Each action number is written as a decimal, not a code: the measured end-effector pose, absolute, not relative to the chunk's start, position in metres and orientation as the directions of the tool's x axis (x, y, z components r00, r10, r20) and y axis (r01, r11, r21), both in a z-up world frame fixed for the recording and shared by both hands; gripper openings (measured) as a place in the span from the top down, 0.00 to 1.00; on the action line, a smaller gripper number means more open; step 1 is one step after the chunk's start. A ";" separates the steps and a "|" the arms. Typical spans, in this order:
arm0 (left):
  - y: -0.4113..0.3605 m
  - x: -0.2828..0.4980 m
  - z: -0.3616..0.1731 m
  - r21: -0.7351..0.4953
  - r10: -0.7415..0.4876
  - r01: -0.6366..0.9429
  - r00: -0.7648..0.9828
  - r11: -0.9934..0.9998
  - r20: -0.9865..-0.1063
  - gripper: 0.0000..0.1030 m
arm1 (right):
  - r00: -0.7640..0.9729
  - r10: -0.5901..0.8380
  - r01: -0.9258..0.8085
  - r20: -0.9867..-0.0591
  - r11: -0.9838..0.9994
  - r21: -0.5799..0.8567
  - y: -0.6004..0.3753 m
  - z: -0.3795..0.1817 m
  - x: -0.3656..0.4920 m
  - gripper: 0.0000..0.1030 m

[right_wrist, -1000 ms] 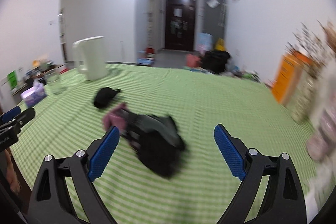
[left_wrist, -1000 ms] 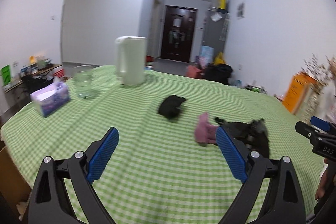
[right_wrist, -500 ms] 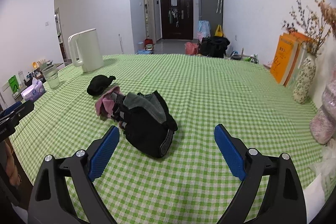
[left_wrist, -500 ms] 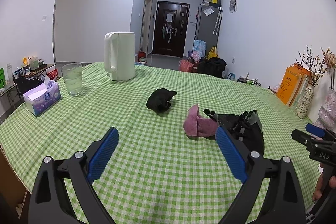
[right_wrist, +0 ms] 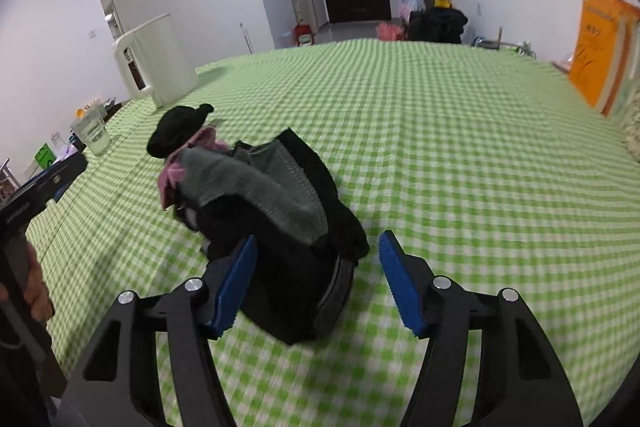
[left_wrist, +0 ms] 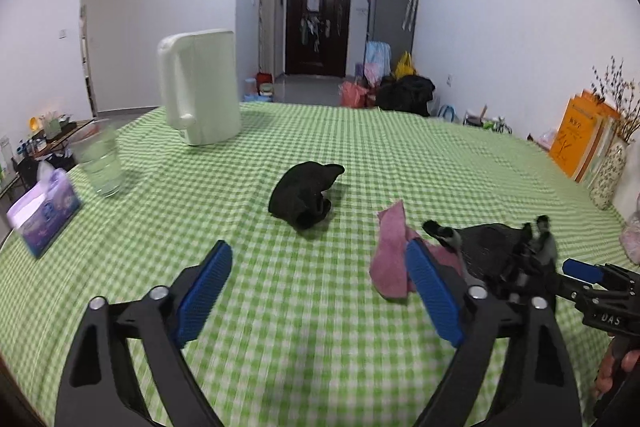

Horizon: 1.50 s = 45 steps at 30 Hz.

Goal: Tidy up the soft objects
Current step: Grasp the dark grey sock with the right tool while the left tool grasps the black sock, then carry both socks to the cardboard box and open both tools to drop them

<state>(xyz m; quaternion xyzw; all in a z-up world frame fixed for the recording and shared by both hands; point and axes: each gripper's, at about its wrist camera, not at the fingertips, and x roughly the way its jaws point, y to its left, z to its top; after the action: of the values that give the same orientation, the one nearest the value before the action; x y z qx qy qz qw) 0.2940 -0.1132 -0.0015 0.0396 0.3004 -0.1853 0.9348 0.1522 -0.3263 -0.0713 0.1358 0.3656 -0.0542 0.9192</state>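
The checked counter (left_wrist: 320,307) is viewed low and near by both wrist cameras, facing the door (left_wrist: 318,23); the kettle (right_wrist: 154,59) is shared.

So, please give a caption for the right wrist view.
Right gripper closing around a black garment on the green checked table.

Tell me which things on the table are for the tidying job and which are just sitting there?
For the job:
- black and grey garment, between the closing right claw
- pink cloth
- small black bundle

Just sitting there:
- white jug
- glass of water
- tissue box
- orange books
- vase
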 end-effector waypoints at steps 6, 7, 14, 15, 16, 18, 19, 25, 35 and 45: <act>-0.136 0.369 -0.026 -0.023 -0.277 0.350 0.696 0.936 -0.663 0.51 | 0.718 0.085 0.158 -0.691 0.946 0.282 -0.341 -0.071 0.168 0.86; -0.138 0.377 -0.029 -0.023 -0.267 0.341 0.691 0.940 -0.672 0.53 | 0.728 0.085 0.154 -0.680 0.947 0.283 -0.343 -0.065 0.167 0.87; -0.147 0.429 -0.060 -0.058 -0.253 0.315 0.625 0.947 -0.738 0.98 | 0.796 0.049 0.139 -0.604 0.955 0.261 -0.364 -0.023 0.145 0.90; -0.148 0.429 -0.061 -0.064 -0.263 0.323 0.622 0.944 -0.738 0.98 | 0.801 0.044 0.141 -0.598 0.955 0.259 -0.366 -0.020 0.143 0.90; -0.149 0.428 -0.061 -0.057 -0.258 0.322 0.627 0.945 -0.735 0.98 | 0.810 0.033 0.146 -0.586 0.956 0.256 -0.369 -0.015 0.140 0.90; -0.147 0.421 -0.053 -0.052 -0.259 0.325 0.639 0.944 -0.725 0.98 | 0.822 0.020 0.151 -0.569 0.956 0.252 -0.371 -0.007 0.137 0.90; -0.146 0.417 -0.049 -0.055 -0.266 0.329 0.643 0.943 -0.718 0.98 | 0.828 0.017 0.153 -0.560 0.955 0.254 -0.372 -0.003 0.137 0.90; -0.123 0.374 0.006 -0.061 -0.304 0.344 0.718 0.937 -0.626 0.98 | 0.856 0.033 0.119 -0.516 0.958 0.260 -0.357 0.018 0.135 0.90; -0.031 0.263 0.057 -0.057 -0.219 0.221 0.833 0.974 -0.509 0.98 | 0.843 0.183 -0.073 -0.506 0.971 0.230 -0.270 0.039 0.148 0.90; 0.139 0.138 0.061 -0.059 0.156 -0.211 0.857 0.976 -0.491 0.98 | 0.684 0.542 -0.486 -0.488 0.838 0.250 -0.100 0.044 0.184 0.90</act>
<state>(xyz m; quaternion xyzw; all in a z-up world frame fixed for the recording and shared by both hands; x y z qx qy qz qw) 0.1385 0.1392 0.0612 -0.0554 0.2499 0.0954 0.9620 0.1841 -0.1003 0.0445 0.0500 0.2816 0.2803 0.9163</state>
